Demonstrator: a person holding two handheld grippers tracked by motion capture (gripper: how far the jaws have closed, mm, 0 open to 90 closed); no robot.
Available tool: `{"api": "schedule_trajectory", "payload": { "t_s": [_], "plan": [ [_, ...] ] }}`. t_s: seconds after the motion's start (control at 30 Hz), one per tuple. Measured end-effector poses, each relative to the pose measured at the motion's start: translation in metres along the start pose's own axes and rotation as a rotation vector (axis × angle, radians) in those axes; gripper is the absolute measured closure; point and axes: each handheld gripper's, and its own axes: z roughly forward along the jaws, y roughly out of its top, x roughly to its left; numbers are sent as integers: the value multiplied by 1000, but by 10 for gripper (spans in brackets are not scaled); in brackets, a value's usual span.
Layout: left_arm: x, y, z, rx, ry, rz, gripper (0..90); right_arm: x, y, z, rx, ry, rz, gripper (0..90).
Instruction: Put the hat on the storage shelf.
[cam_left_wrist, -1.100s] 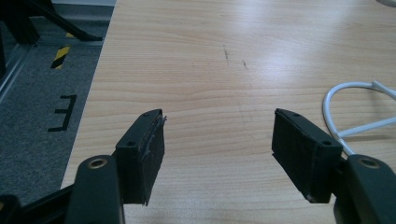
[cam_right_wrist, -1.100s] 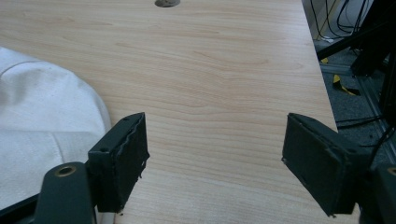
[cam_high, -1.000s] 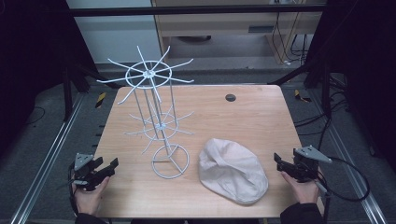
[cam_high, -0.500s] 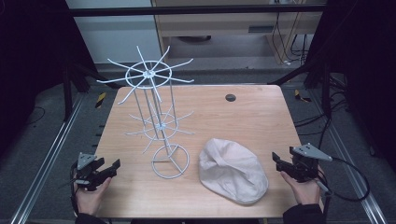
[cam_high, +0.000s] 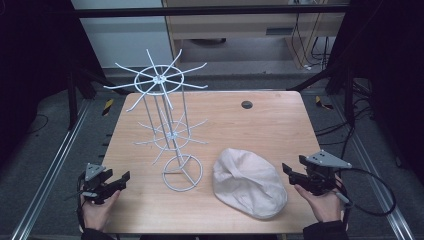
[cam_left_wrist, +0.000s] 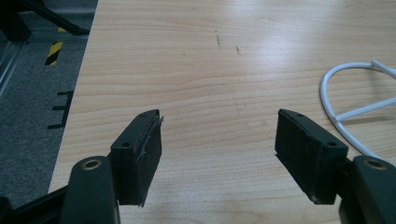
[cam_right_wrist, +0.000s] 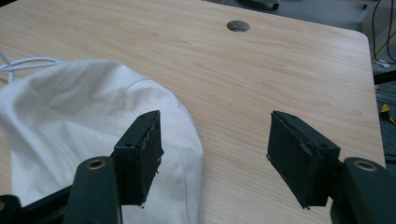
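Right now the right tool (cam_high: 292, 176) hangs just beside the cream cap (cam_high: 248, 182), which lies on the counter (cam_high: 270, 125) near its front edge, next to the white wire rack (cam_high: 167, 127). Its jaws have just been closing partway yet hold nothing. To grasp well, I'd pinch the cap's near rim, not the soft crown. The left tool (cam_high: 116, 182) rests wide open and empty. No containers are about.

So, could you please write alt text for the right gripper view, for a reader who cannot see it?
The right gripper holds its two black fingers open above a wooden table, gripping nothing. A white cloth cap lies on the table behind the left finger, and a small round hole sits near the table's far edge.
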Motion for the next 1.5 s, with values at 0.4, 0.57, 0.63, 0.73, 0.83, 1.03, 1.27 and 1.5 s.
{"api": "schedule_trajectory", "payload": {
  "t_s": [0.4,0.57,0.63,0.73,0.83,1.03,1.27,1.5],
  "plan": [
    [-1,0,1,14,1,10,317,24,18,-6,42,61,-65,416],
    [0,1,2,14,5,14,313,33,22,-5,64,81,-102,427],
    [1,0,2,17,8,6,311,41,24,-2,92,100,-135,431],
    [1,0,3,19,8,6,310,49,26,2,124,112,-172,431],
    [1,1,2,17,10,5,309,56,27,4,145,146,-187,428],
    [2,0,3,22,10,7,308,66,28,8,169,163,-218,430],
    [1,0,3,22,9,9,308,76,31,13,197,195,-243,443],
    [2,0,3,26,10,8,307,87,31,25,237,228,-269,464]
  ]
}}
